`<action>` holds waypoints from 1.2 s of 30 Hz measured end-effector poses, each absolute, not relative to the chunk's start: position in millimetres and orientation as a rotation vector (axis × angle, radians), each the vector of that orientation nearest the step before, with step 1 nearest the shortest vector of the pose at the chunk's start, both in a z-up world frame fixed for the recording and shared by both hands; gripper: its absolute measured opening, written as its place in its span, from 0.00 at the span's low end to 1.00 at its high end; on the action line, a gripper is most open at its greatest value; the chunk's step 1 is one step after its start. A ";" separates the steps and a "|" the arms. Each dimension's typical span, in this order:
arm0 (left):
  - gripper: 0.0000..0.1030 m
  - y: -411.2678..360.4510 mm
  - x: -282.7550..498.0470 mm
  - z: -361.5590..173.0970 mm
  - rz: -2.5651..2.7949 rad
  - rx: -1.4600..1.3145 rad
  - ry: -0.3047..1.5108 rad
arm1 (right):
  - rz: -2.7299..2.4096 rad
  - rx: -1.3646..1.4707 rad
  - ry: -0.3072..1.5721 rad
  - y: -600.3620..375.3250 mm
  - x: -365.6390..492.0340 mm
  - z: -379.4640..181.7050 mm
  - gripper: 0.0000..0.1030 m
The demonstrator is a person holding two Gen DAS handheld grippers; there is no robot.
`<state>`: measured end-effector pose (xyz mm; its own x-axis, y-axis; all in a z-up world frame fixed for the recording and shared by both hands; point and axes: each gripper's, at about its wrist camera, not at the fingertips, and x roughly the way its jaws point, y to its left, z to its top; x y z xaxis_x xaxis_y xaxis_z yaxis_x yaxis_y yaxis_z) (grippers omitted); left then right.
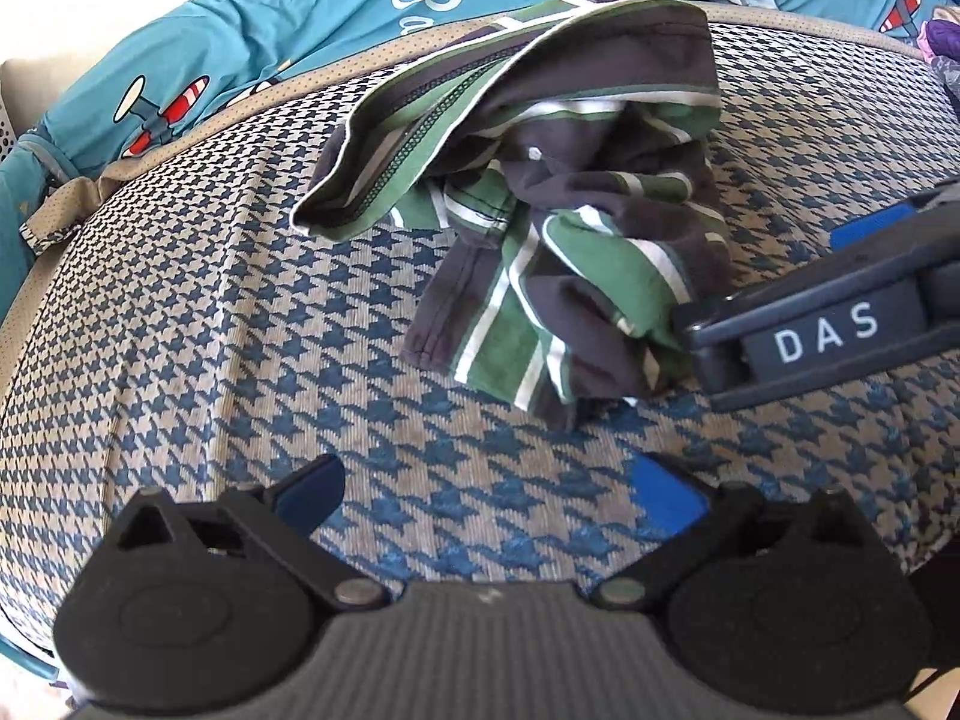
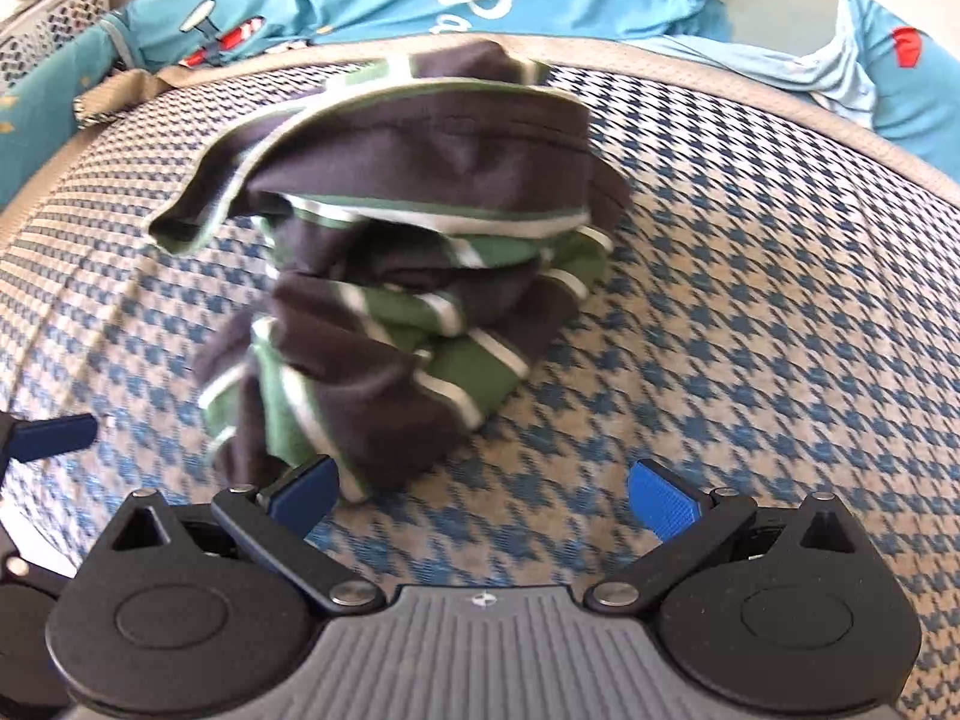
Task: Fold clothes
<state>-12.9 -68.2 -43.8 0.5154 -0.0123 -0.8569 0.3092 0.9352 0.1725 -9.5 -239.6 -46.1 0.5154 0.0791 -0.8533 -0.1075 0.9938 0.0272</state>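
A crumpled garment (image 1: 540, 192) striped in dark grey, green and white is seen heaped on a cushion (image 1: 210, 360) covered in blue-and-beige houndstooth fabric, with both claws brought close to it. In the left wrist view, the left claw (image 1: 489, 495) is shown released, its blue-padded fingers spread wide over bare houndstooth, nothing held between them; the garment lies ahead of it and slightly to its right, apart from the fingertips. The right claw (image 1: 708, 336) is seen entering that view from the right side, its tip at the garment's near right edge, where dark and green folds are bunched against it. In the right wrist view, the right claw (image 2: 483, 495) is shown released as well, its jaws spread; the garment (image 2: 408, 276) rises directly ahead as a stacked heap, its lowest fold reaching down to touch or overlap the left finger (image 2: 306, 489), while the right finger (image 2: 663, 504) is left over bare cushion (image 2: 750, 360). A blue fingertip of the left claw (image 2: 54, 435) is glimpsed at the left edge of that view, beside the heap. Beyond the cushion, turquoise bedding (image 1: 240, 18) printed with red-and-white aeroplanes and white lettering is spread.
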 end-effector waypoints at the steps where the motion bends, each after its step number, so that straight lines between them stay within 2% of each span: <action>1: 1.00 -67.6 -12.8 -44.3 -0.199 0.321 1.017 | 0.119 -0.033 1.018 -231.6 -17.5 -36.2 1.00; 9: 1.00 -57.5 -1.0 -52.0 -0.203 0.248 1.052 | 0.094 -0.022 1.050 -215.2 -29.9 -11.9 1.00; 17: 1.00 -40.7 12.8 -59.2 -0.208 0.155 1.081 | 0.053 -0.038 1.096 -220.3 -26.9 -22.5 1.00; 36: 1.00 -64.0 -63.4 -58.3 -0.186 0.139 0.979 | 0.043 -0.089 1.084 -212.7 -15.5 -33.4 1.00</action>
<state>-63.4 -64.0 -58.3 0.5443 -0.0939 -0.8336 0.2189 0.9752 0.0331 -15.5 -212.7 -33.4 0.4676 -0.0083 -0.8839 -0.0790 0.9956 -0.0512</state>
